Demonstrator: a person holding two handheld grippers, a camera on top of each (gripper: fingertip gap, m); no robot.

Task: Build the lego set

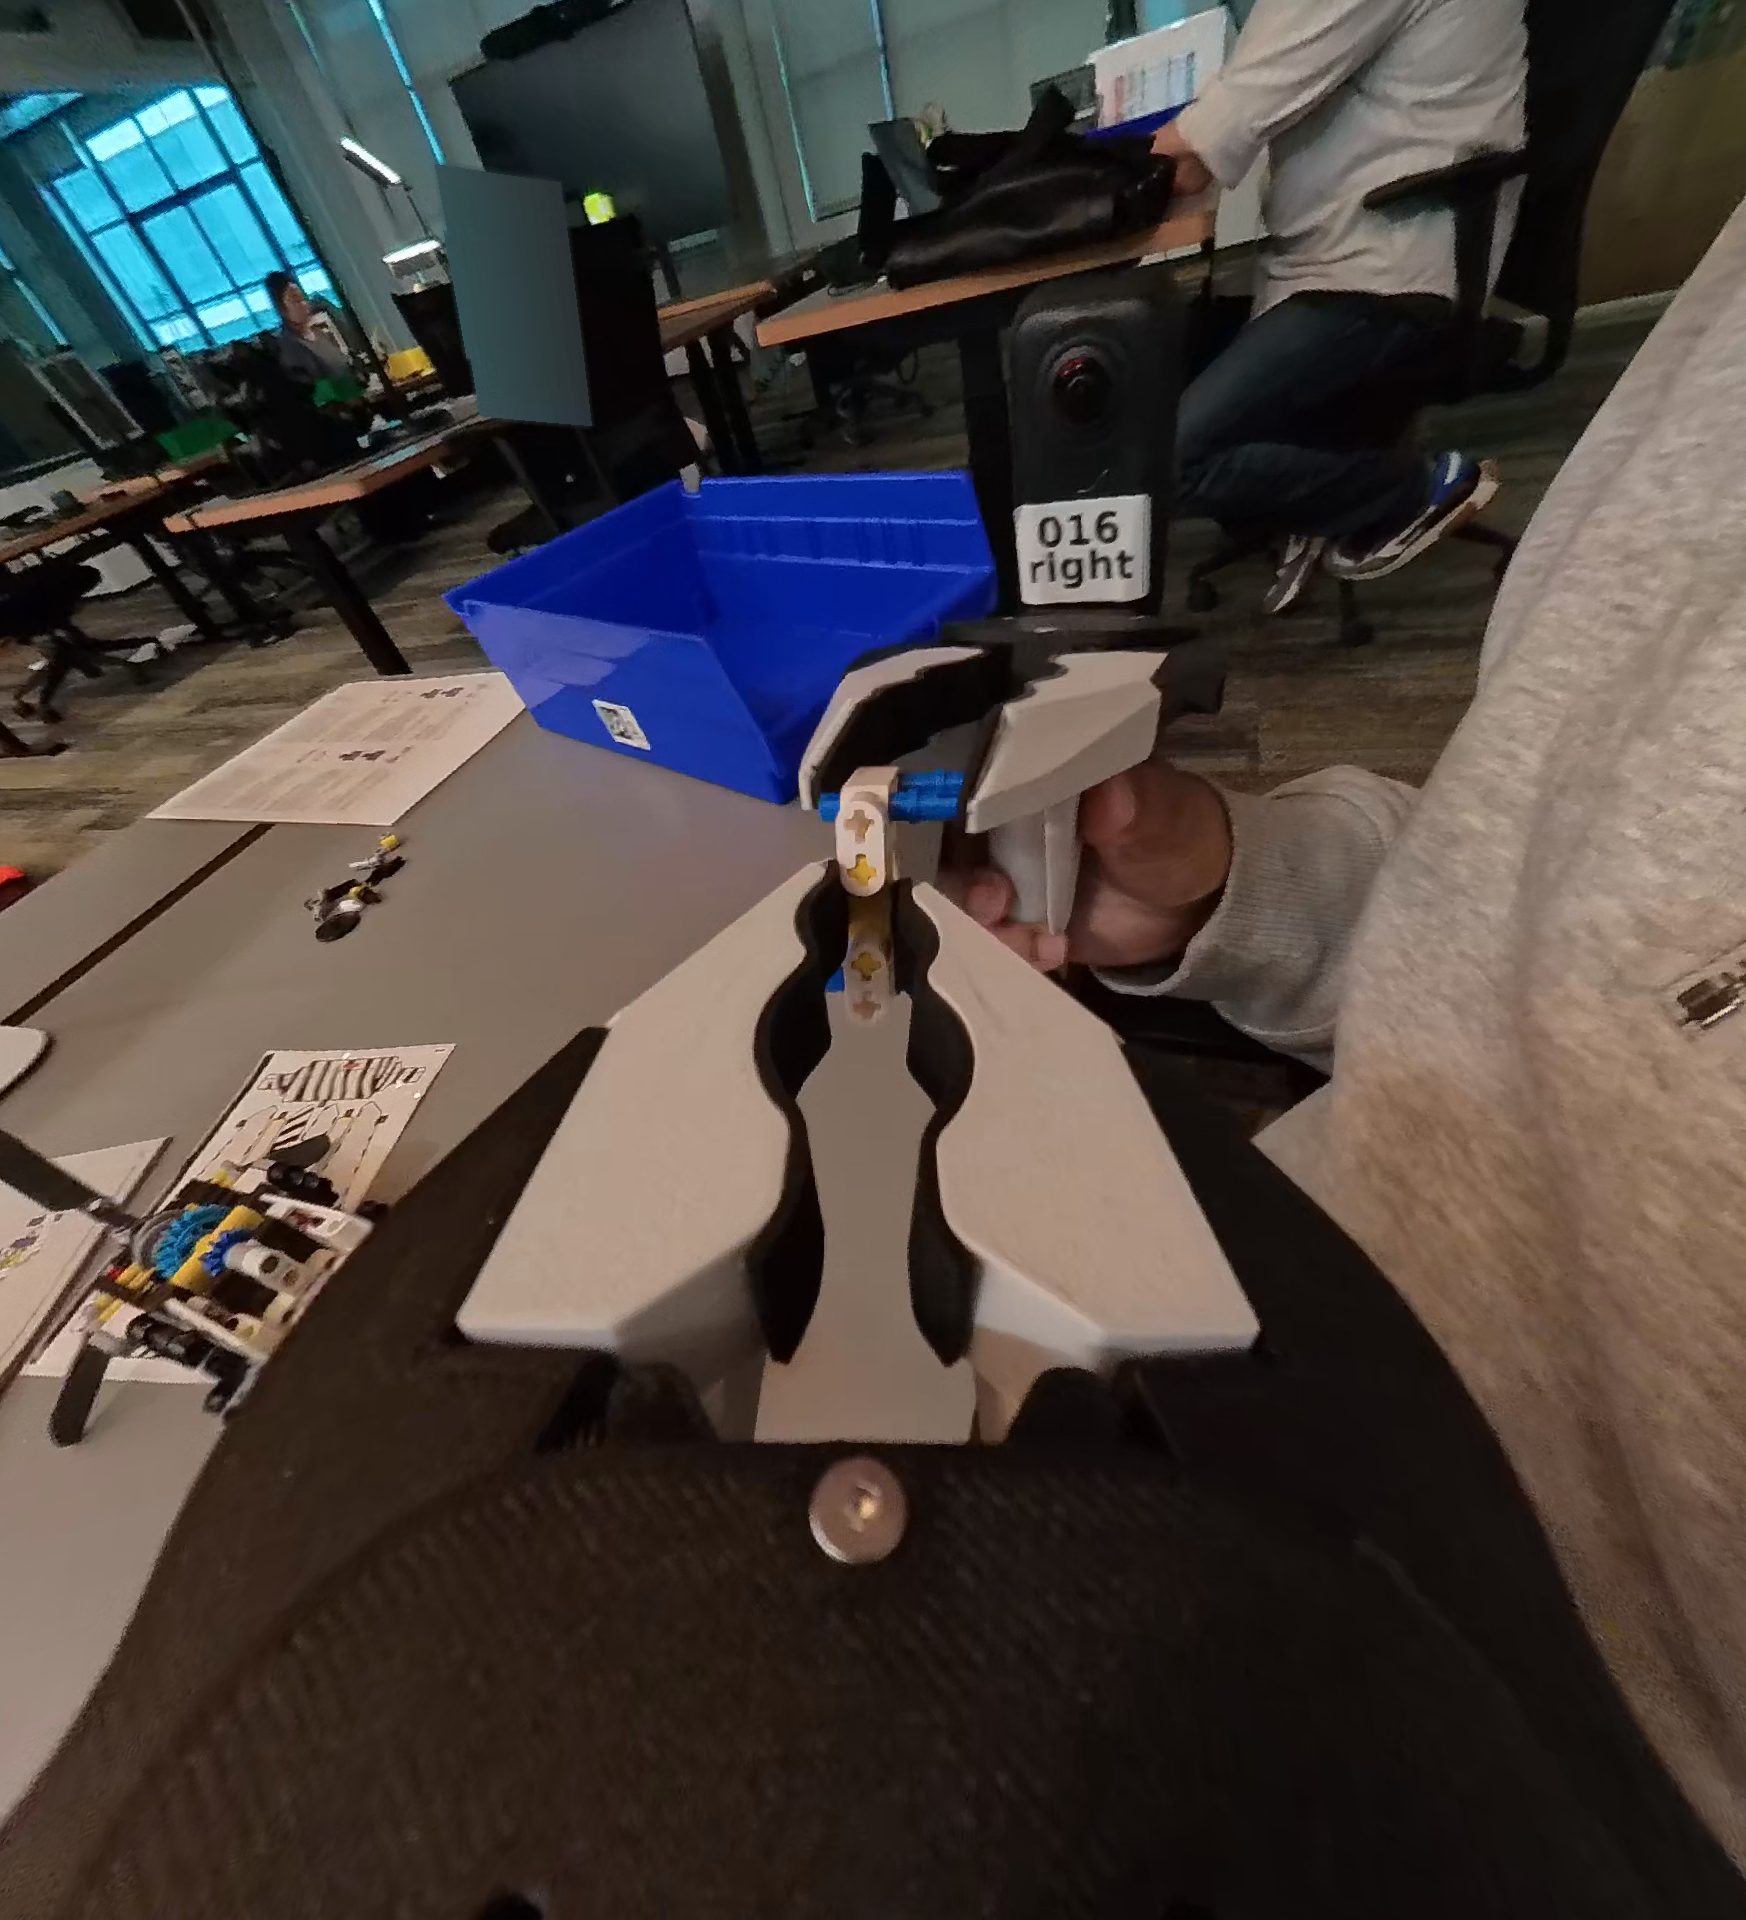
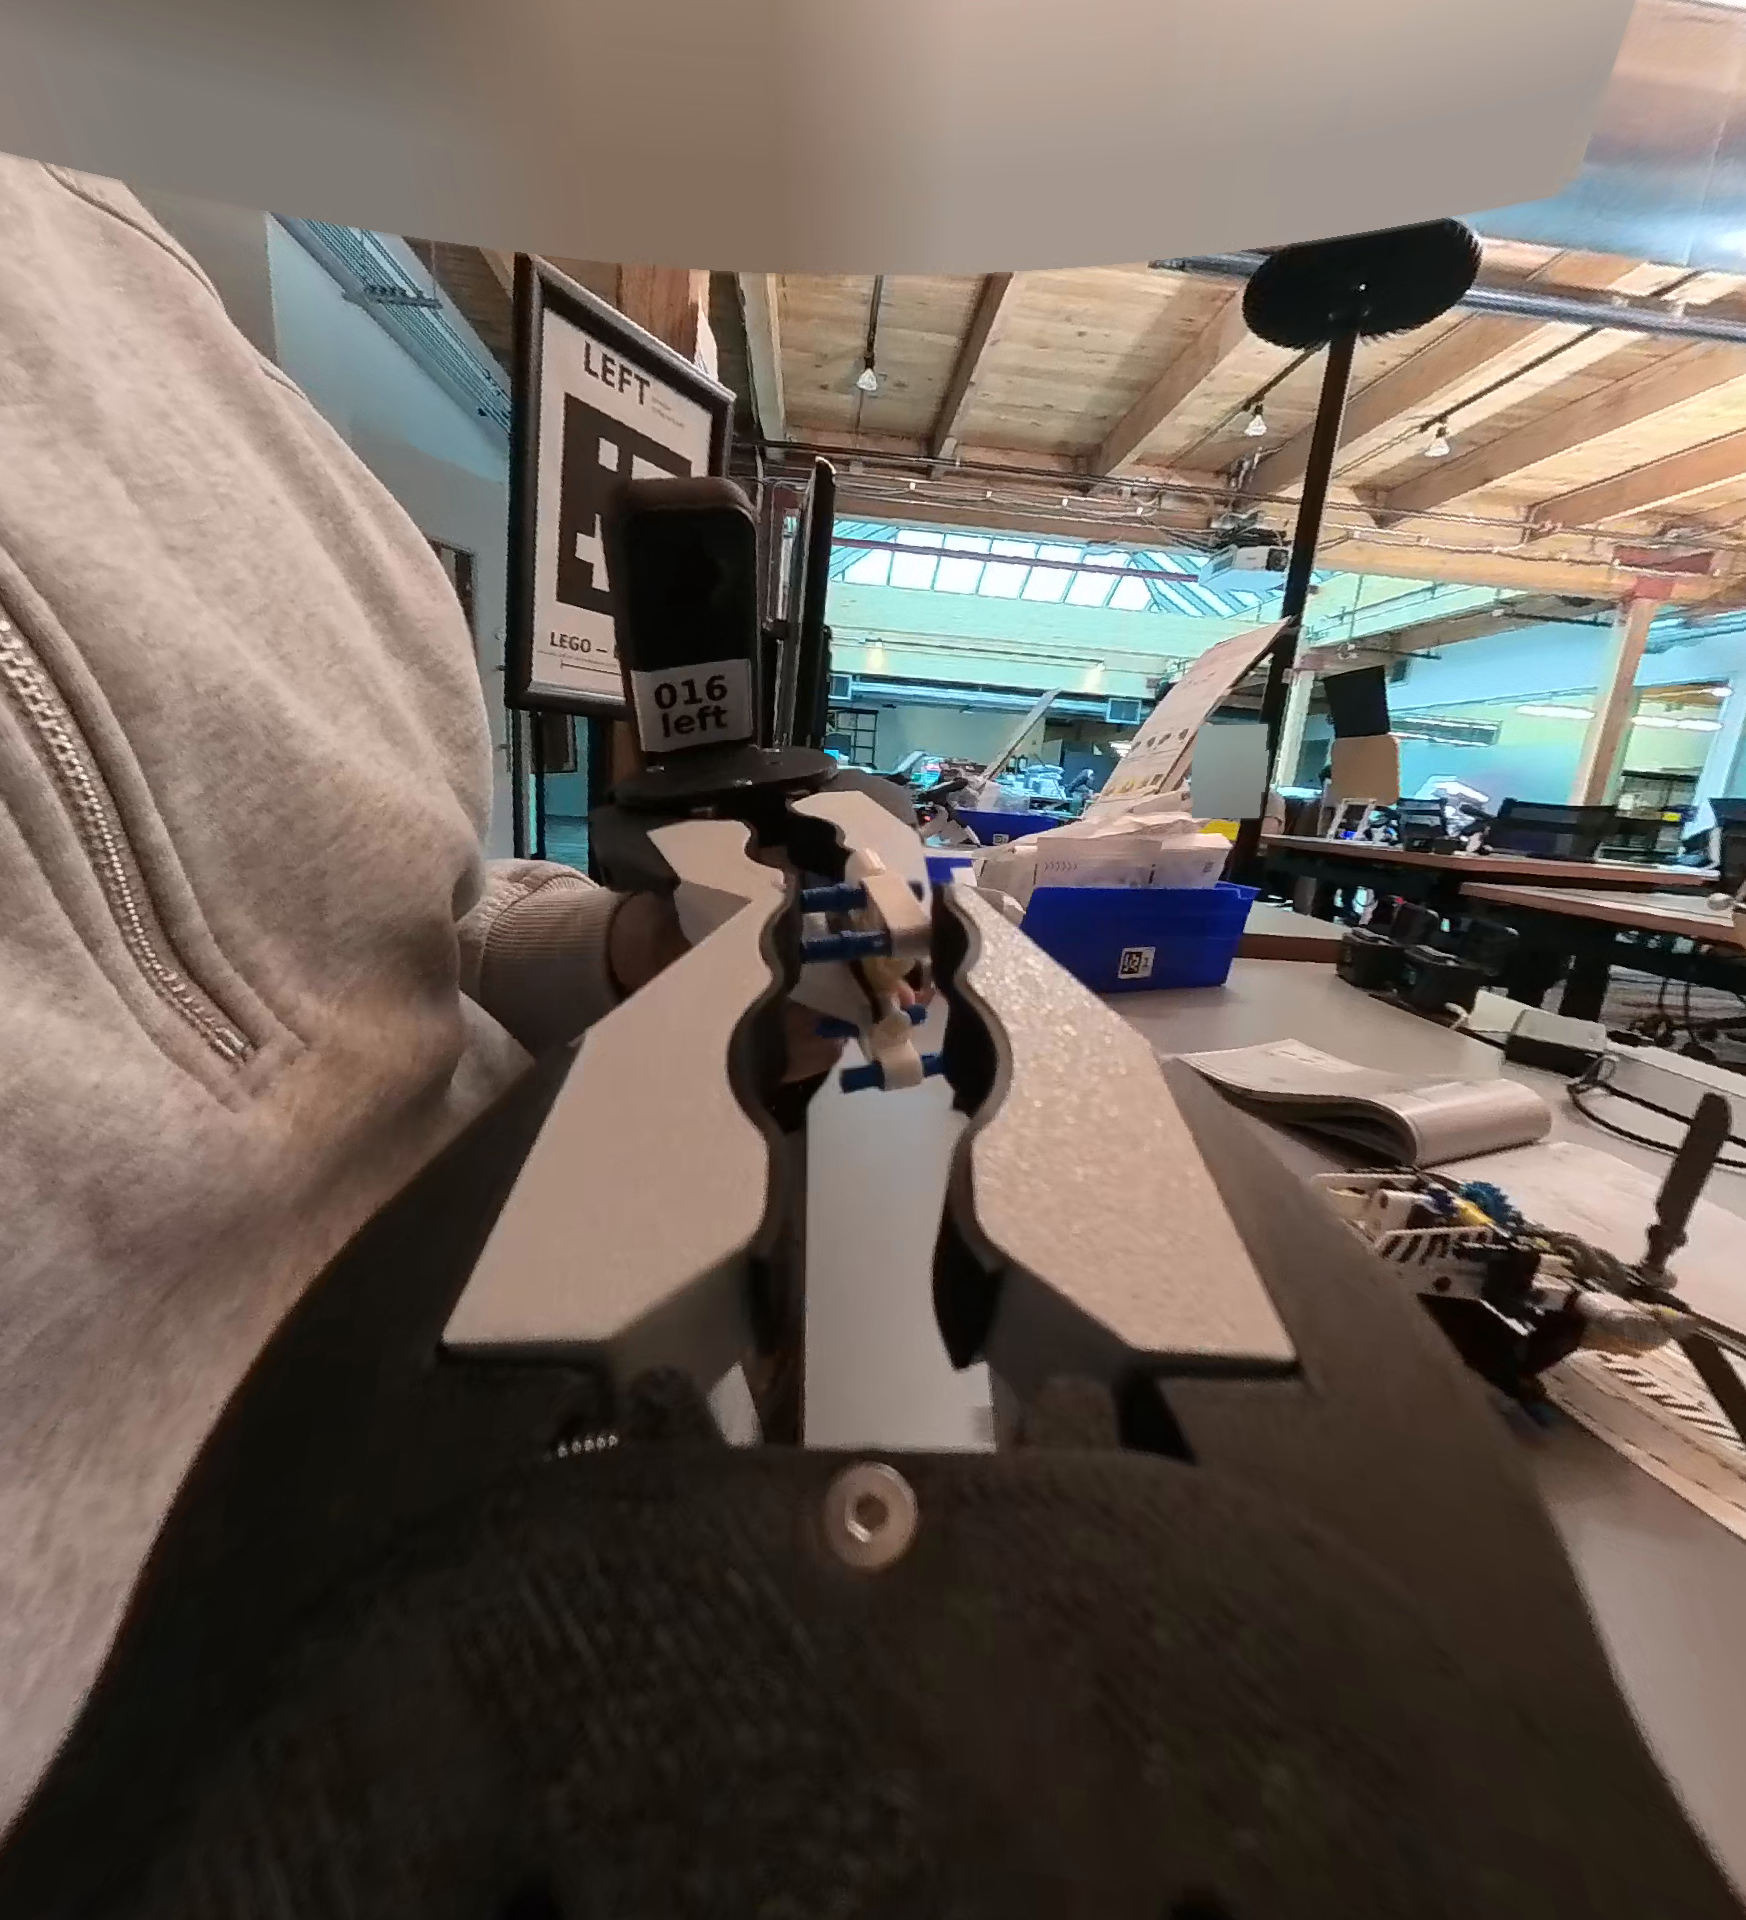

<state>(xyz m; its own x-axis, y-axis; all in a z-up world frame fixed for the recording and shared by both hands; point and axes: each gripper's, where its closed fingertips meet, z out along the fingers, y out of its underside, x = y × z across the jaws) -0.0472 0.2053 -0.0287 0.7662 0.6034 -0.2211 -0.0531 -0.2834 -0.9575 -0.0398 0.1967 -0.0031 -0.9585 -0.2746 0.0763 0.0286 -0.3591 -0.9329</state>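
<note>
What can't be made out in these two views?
- Left wrist view: the lower end of the white beam is hidden between the left tool's fingers.
- Right wrist view: a blur patch covers the top edge.
- Helicopter model: partly cut off by the right tool's body.

Count, both wrist views.

Handheld two-finger grippers: 2. Left gripper (image 1: pixel 864 935), right gripper (image 1: pixel 895 805); the jaws of each pinch the same small part.

White holed lego beams with blue pins (image 1: pixel 864 842): 1 cluster held between them; number of separate beams cannot be told. Blue pins showing in right wrist view: about 6.

Partly built black-yellow-white lego helicopter model (image 1: pixel 214 1278): 1, at 8 o'clock on the grey counter (image 1: pixel 557 914).

Small loose lego clusters (image 1: pixel 355 894): 2, at 10 o'clock.

Blue plastic bins: 1 (image 1: pixel 744 623) in left view, 1 (image 2: pixel 1139 935) in right view.

Printed paper sheets and booklets: 3 in left view, including a white instruction sheet (image 1: pixel 349 748).
</note>
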